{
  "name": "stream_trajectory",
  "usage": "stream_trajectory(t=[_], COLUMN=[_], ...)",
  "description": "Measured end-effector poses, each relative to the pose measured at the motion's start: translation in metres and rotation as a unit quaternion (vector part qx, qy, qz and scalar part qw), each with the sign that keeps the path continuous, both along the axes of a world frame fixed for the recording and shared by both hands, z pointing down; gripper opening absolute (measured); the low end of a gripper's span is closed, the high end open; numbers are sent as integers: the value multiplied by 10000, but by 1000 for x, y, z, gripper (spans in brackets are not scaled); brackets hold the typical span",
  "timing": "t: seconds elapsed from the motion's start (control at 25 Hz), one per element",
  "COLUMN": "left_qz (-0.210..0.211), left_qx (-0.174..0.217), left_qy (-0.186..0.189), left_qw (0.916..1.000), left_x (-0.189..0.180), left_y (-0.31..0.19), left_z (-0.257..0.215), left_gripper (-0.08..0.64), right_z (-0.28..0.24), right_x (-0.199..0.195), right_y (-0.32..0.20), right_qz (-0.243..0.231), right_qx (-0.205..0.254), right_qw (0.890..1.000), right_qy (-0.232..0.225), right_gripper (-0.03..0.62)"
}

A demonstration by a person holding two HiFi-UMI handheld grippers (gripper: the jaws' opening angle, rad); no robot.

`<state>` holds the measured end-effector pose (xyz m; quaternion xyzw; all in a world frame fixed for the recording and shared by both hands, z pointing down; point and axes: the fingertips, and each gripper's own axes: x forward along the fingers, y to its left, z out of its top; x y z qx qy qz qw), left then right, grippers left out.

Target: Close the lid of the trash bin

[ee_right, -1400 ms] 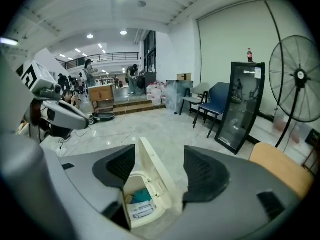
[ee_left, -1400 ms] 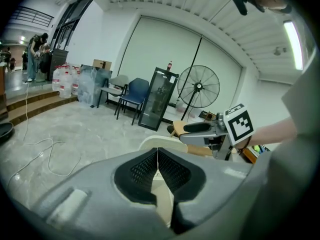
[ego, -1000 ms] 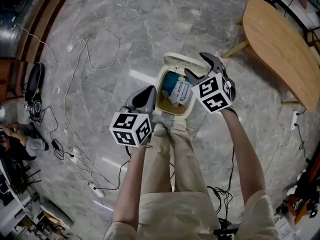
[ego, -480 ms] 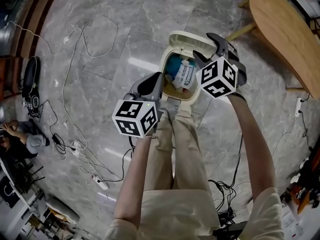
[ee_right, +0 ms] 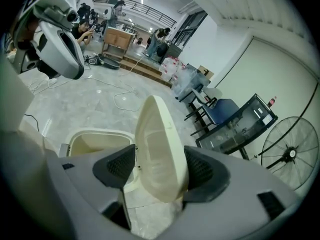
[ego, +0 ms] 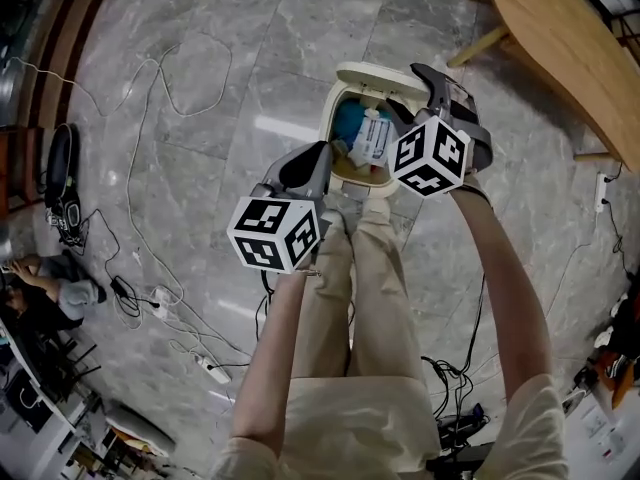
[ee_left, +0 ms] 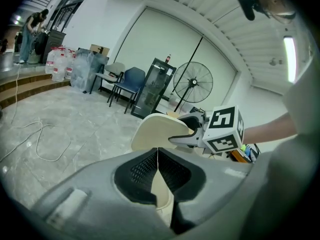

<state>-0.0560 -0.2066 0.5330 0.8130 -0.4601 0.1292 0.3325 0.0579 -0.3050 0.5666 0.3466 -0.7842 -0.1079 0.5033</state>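
The cream trash bin stands open on the marble floor, with a blue bag and a white packet inside. Its lid stands upright at the far side. My right gripper straddles the lid's right edge. In the right gripper view the lid fills the gap of the right gripper and touches both pads, above the bin's rim. My left gripper hovers at the bin's near left rim. In the left gripper view the left gripper is shut and empty, facing the lid.
A wooden table stands at the upper right. Cables and a power strip lie on the floor to the left. A seated person is at the far left edge. A fan and chairs stand beyond the bin.
My left gripper has moved forward to the bin's near left rim. My right gripper has stayed on the lid, which still stands upright. The head view has shifted a little.
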Motion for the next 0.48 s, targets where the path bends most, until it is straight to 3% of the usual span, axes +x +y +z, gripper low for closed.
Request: stream_trajectory(t=[0.48], left_qz=[364], left_qx=[16], left_qy=[66], left_qw=[9993], left_x=[-1], left_y=[29], left_z=[-1], left_gripper=[23], right_z=[13], right_x=[-7], right_y=[44], right_qz=[100], right_qx=[-17], right_qw=[9998], right_qy=[184], right_gripper=[288])
